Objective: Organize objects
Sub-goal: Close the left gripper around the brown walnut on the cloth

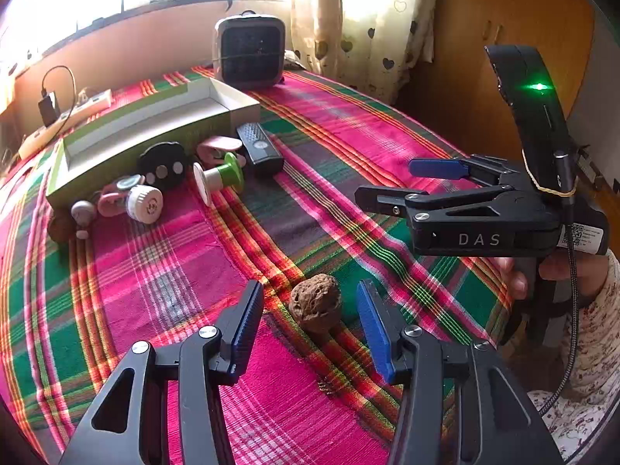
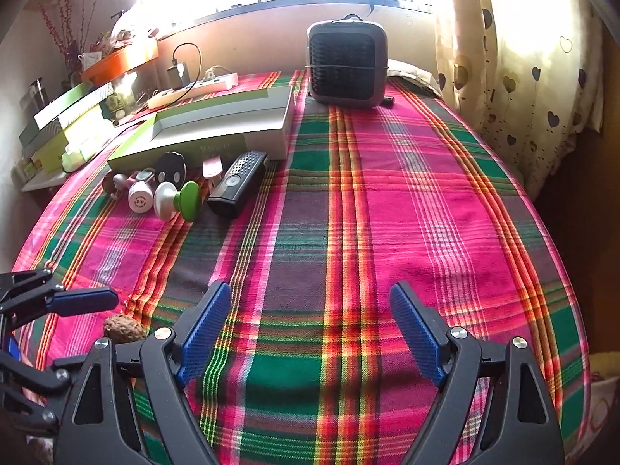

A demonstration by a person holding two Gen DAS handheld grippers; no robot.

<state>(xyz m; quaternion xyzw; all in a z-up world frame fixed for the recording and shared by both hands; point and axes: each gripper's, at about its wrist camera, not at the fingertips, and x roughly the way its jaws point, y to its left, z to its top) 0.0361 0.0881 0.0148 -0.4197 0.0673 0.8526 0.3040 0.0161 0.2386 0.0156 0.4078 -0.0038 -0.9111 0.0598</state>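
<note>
L gripper fingers spread wide, nothing pinched; walnut sits on the plaid cloth between them, untouched, near the table's front edge. Looks lined up for a grab. R gripper fingers also spread, empty, over bare cloth just beside. Other bits – green spool, black remote – huddle against the open box toward far-left edge, prob. the walnut's destination.
</note>
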